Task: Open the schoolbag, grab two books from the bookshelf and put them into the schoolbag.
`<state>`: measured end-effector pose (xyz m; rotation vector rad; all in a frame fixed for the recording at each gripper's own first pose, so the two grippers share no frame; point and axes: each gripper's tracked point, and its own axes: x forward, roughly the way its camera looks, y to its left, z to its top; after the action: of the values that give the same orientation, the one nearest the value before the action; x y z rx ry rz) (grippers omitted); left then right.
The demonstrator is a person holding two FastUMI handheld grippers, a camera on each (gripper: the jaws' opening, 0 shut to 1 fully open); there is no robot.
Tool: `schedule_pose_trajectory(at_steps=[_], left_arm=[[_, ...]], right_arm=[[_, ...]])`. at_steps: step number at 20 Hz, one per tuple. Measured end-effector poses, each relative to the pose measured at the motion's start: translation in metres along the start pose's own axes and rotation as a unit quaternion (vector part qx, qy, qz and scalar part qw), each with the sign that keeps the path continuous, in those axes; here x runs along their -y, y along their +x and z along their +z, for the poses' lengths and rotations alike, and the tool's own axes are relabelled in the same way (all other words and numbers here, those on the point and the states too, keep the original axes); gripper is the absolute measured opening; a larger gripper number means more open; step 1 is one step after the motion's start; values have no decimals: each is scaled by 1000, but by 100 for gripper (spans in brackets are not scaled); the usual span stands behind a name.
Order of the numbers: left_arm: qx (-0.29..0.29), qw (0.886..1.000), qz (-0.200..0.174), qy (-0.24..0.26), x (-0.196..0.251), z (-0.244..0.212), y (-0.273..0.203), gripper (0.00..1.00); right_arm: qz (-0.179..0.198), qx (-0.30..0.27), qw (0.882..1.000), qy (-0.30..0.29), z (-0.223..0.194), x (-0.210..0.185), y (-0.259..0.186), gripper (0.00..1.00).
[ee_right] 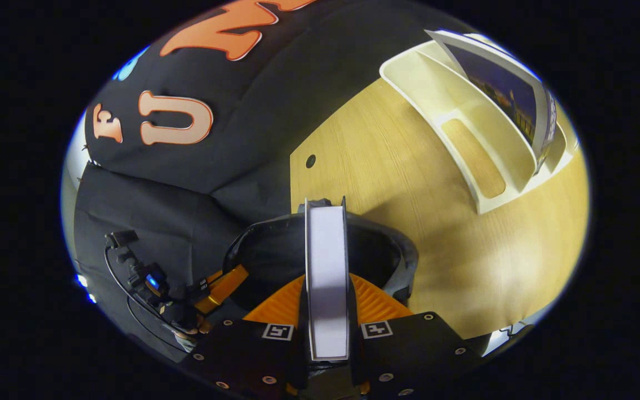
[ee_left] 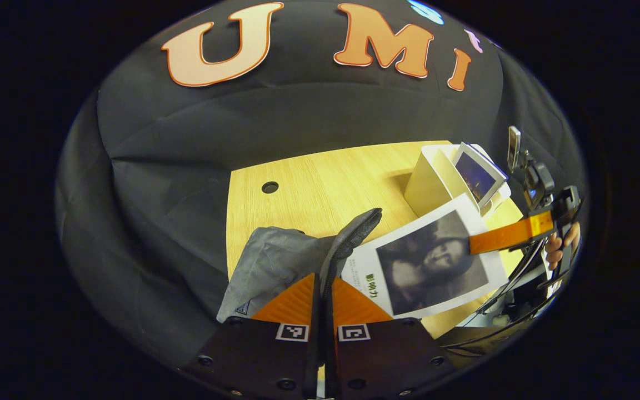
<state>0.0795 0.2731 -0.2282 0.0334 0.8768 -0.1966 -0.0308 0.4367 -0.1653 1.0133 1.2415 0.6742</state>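
The grey schoolbag [ee_left: 275, 266] sat on the wooden counter [ee_left: 320, 183], its dark mouth [ee_right: 275, 261] gaping open and one edge of the opening pulled upward. A white-covered book [ee_left: 428, 261] bearing a large dark portrait was held flat just above the bag, at its 3 o'clock side; in the right gripper view its pale page edge [ee_right: 326, 278] stood upright over the opening. The cream bookshelf [ee_right: 464, 128] stood at 1 o'clock, one more book [ee_right: 506, 91] leaning in it.
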Motion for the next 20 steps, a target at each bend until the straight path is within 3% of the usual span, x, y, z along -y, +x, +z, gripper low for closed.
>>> schedule_pose_trajectory(at_steps=[1,6,12,16,20], left_arm=[[0,1000,-1,-3,0,-2,0,5],[6,1000,-11,-26,8,-7,3,5],[12,999,-26,-37,20,-9,-1,5],[9,999,-27,-27,24,-11,3,5],[-3,999,-41,-21,37,-19,8,5]], right_arm=[[4,1,1000,10,-4,0,8,30],[21,23,997,66,-18,3,49,29],[79,64,986,134,-32,-4,94,29],[117,93,980,129,-35,-11,118,29],[123,94,979,129,-37,-14,136,29]])
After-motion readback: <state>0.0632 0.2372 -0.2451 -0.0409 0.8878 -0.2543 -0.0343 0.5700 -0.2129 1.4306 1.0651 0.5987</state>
